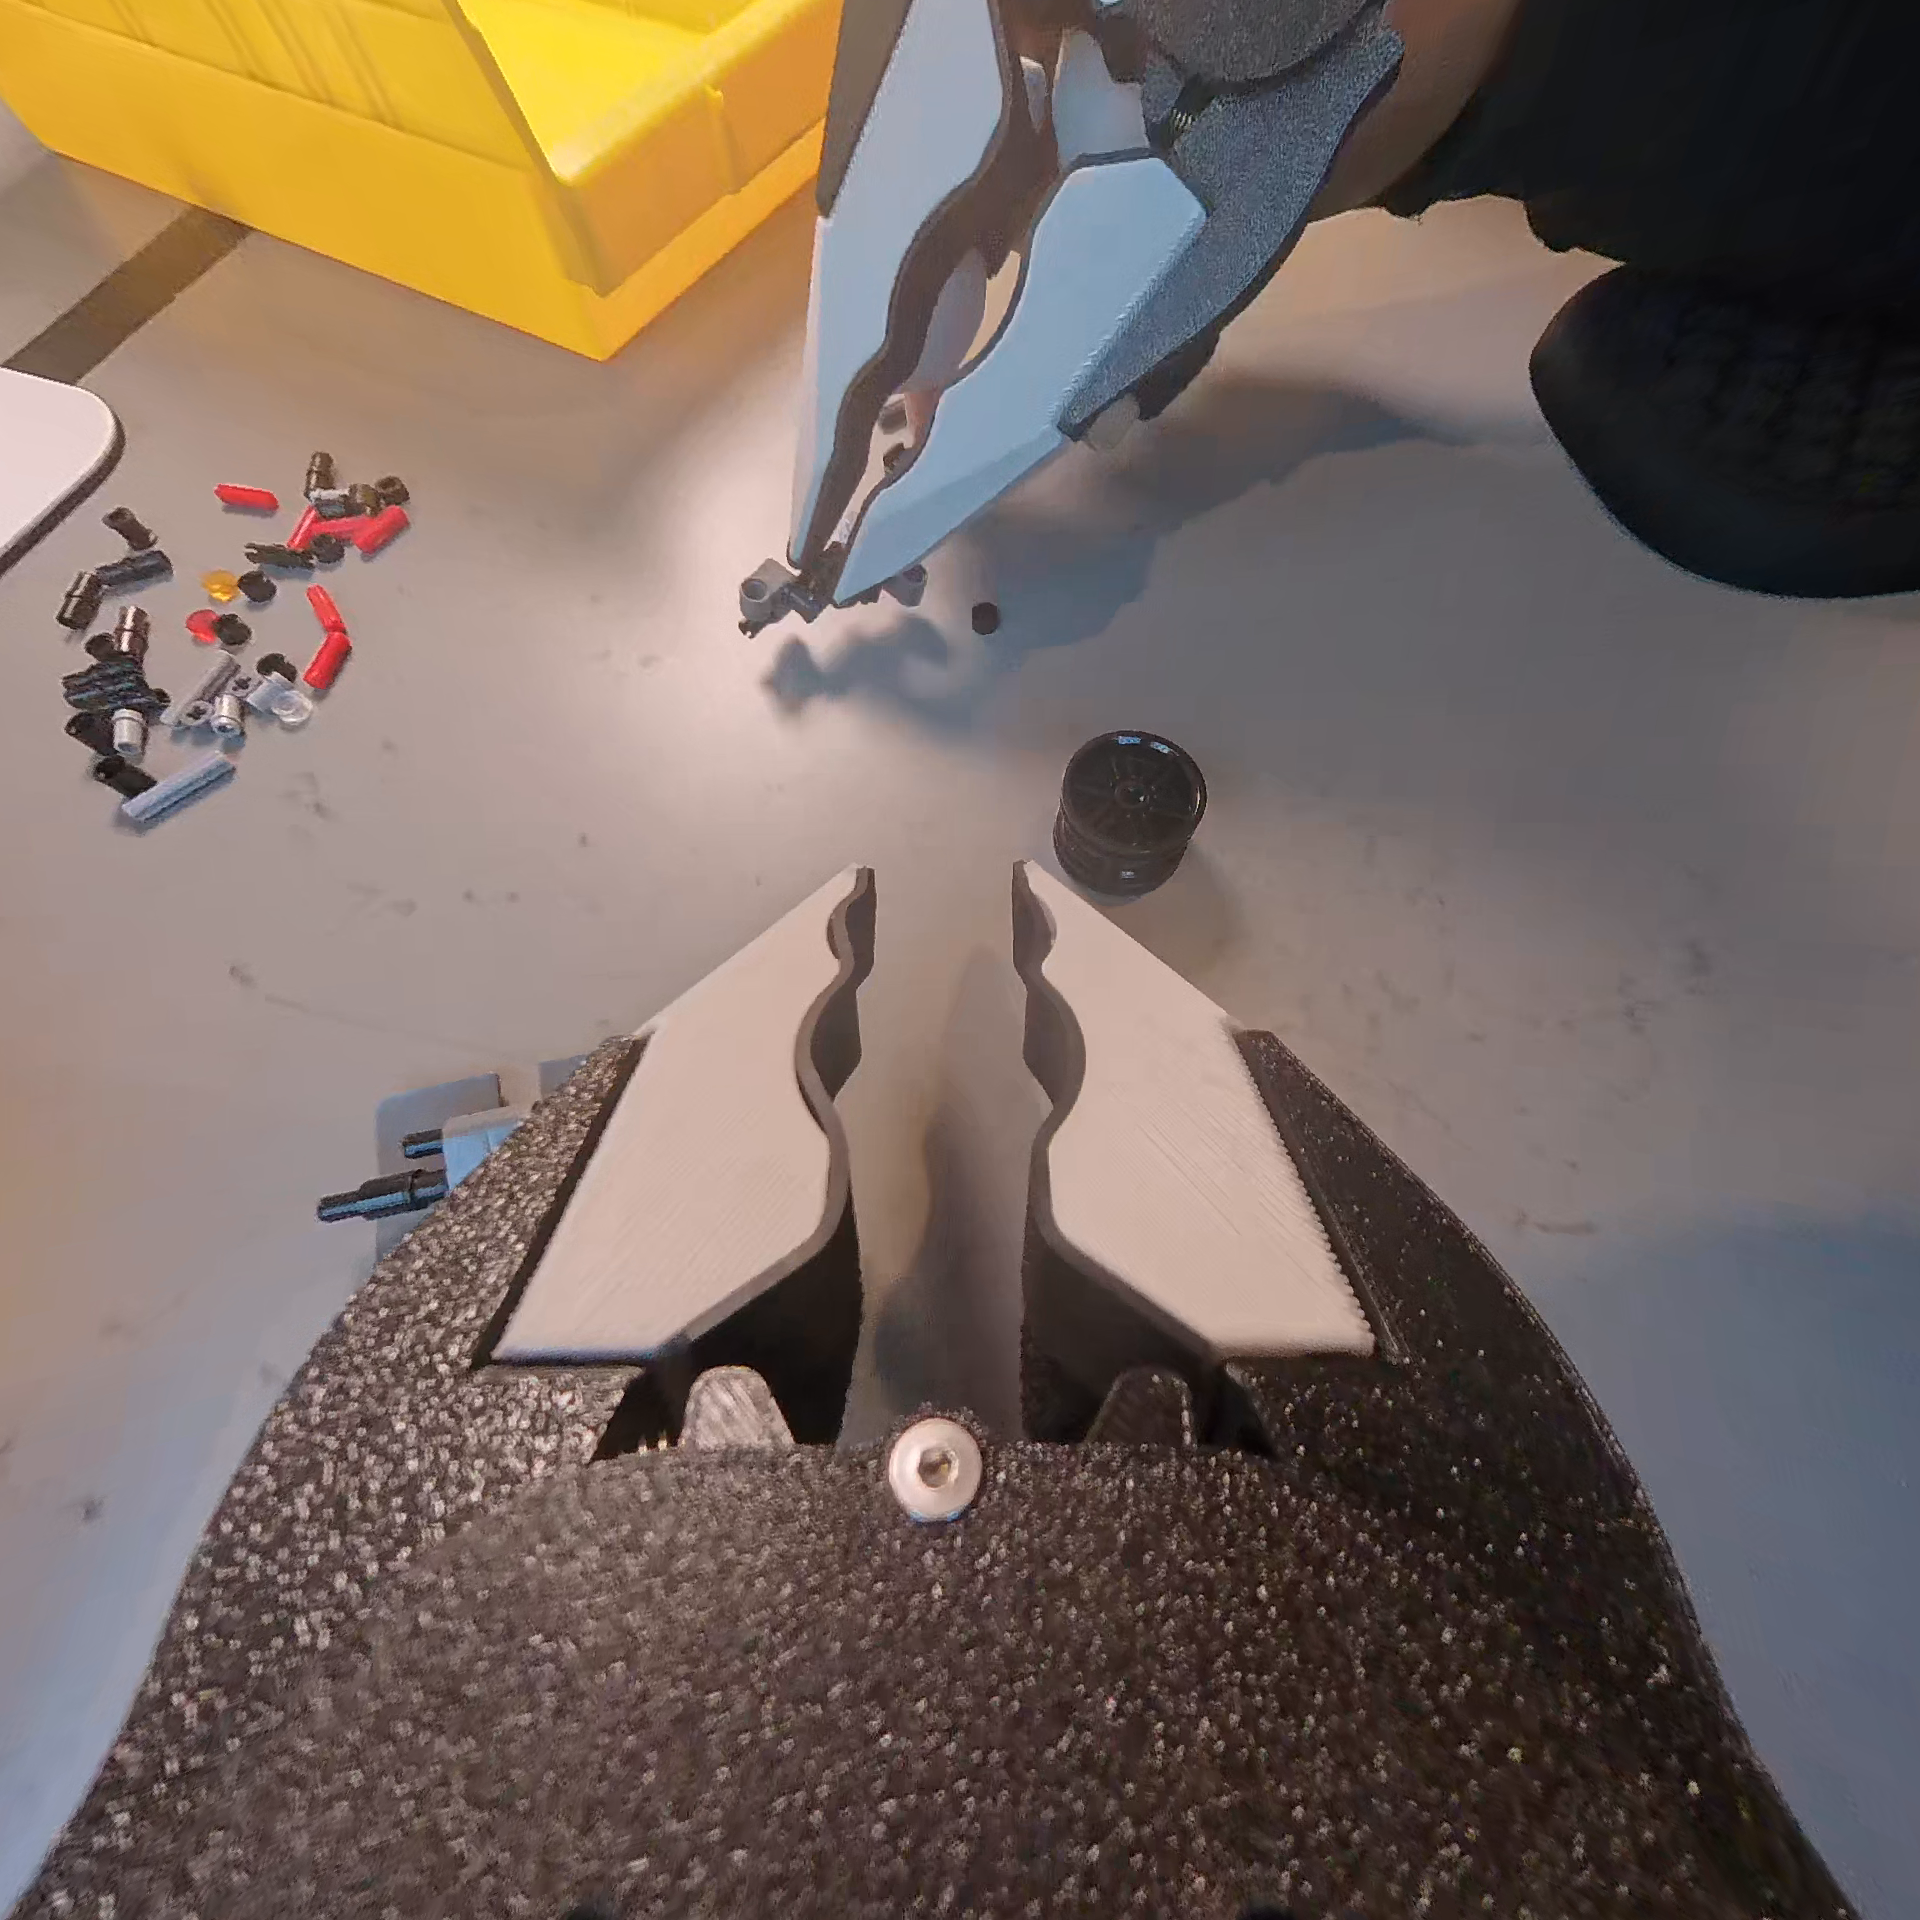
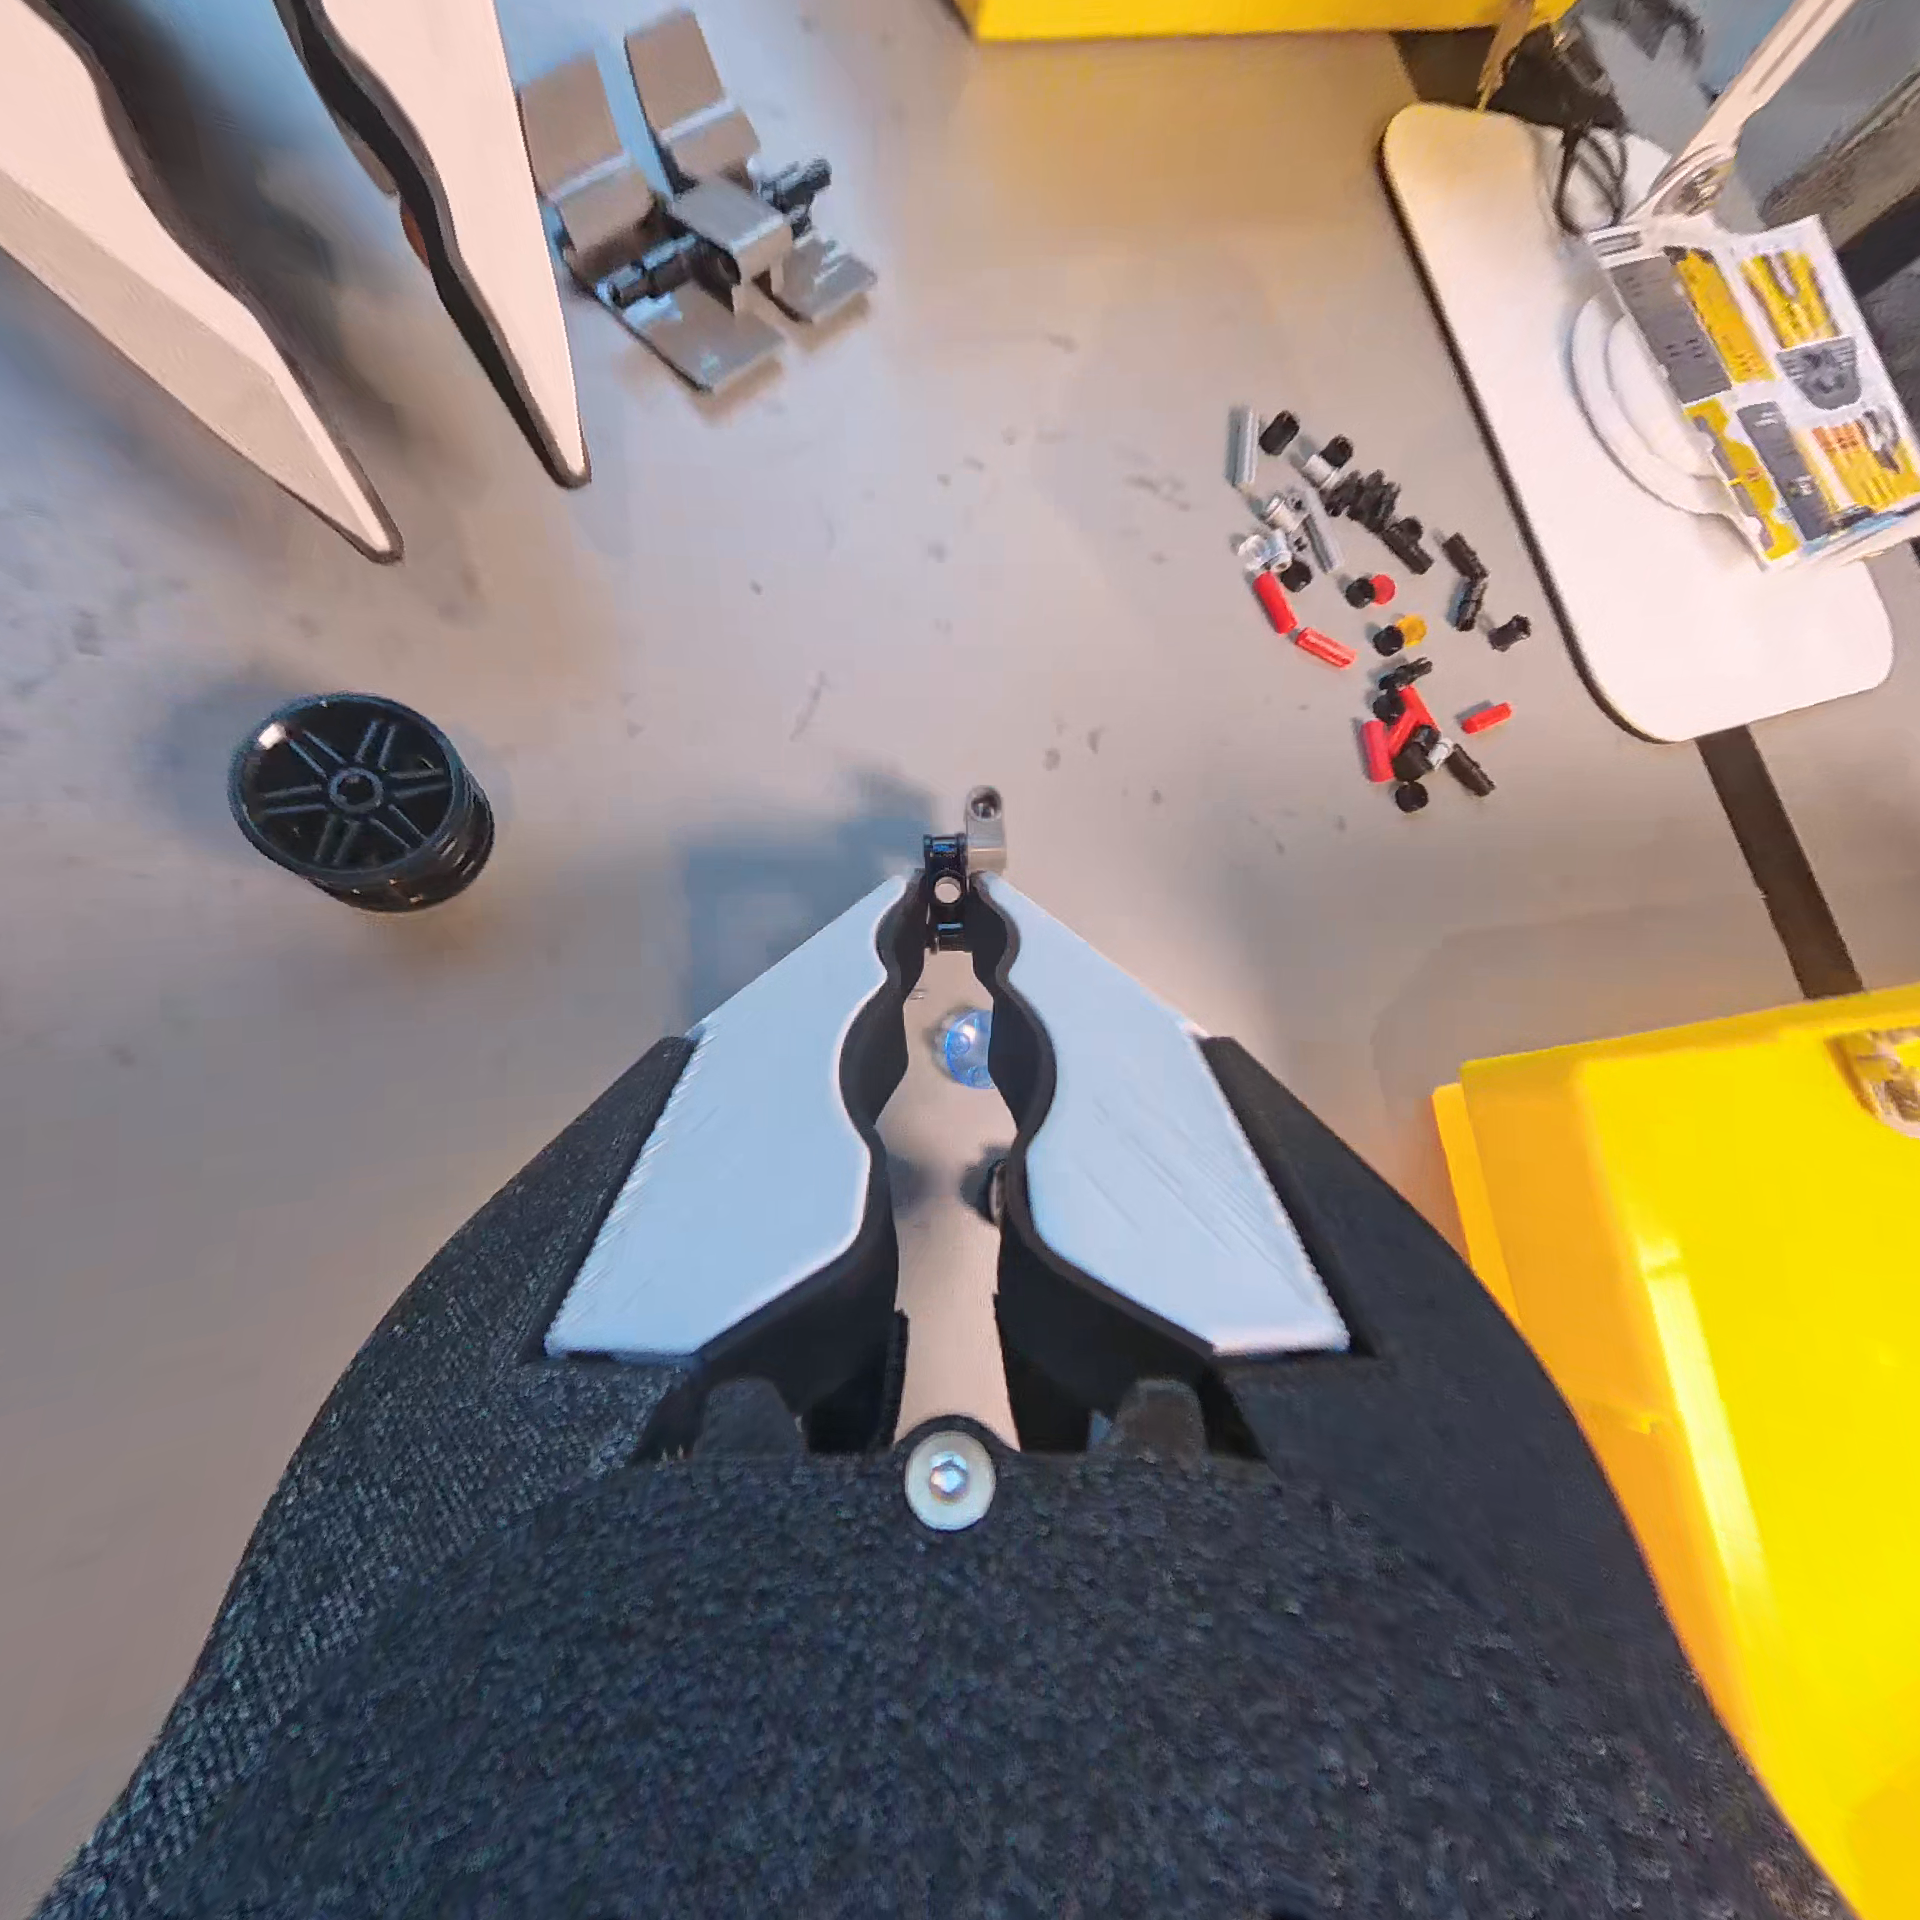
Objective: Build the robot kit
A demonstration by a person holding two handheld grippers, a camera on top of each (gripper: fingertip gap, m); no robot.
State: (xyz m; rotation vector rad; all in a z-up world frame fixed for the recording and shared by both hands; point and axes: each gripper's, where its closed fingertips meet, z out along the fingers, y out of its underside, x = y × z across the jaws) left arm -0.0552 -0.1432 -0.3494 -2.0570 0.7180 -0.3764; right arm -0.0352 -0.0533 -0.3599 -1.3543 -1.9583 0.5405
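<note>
our right gripper (image 2: pixel 948 902) was closed down on a small black connector (image 2: pixel 944 891), pinched at the very tips, with a grey connector (image 2: pixel 981 821) joined to it and poking out at twelve o'clock past the tips; the pair's long axis ran along the fingers, and in the left wrist view it hung just above the table (image 1: pixel 1351 935), apart from its own shadow. our left gripper (image 1: pixel 940 883) stood with its jaws parted and nothing between them. from the left gripper the held piece lay at twelve o'clock, some way off, so the right gripper had it and the left was only near. the black wheel (image 1: pixel 1130 826) lay on its side just beside the left gripper's right fingertip, at about one o'clock, not touching that we could tell. a tiny black bit (image 1: pixel 984 617) sat on the table near the right gripper's tips. the loose pile of red, black and grey parts (image 1: pixel 218 623) lay at ten o'clock from the left gripper, well apart. a grey sub-assembly (image 2: pixel 691 239) with black pins lay beside the left gripper's body at about nine o'clock. the yellow bin (image 1: pixel 436 156) stood at eleven o'clock; we could not tell what it held. a white board (image 2: pixel 1642 468) at two o'clock from the right gripper carried a printed sheet (image 2: pixel 1766 384).
</note>
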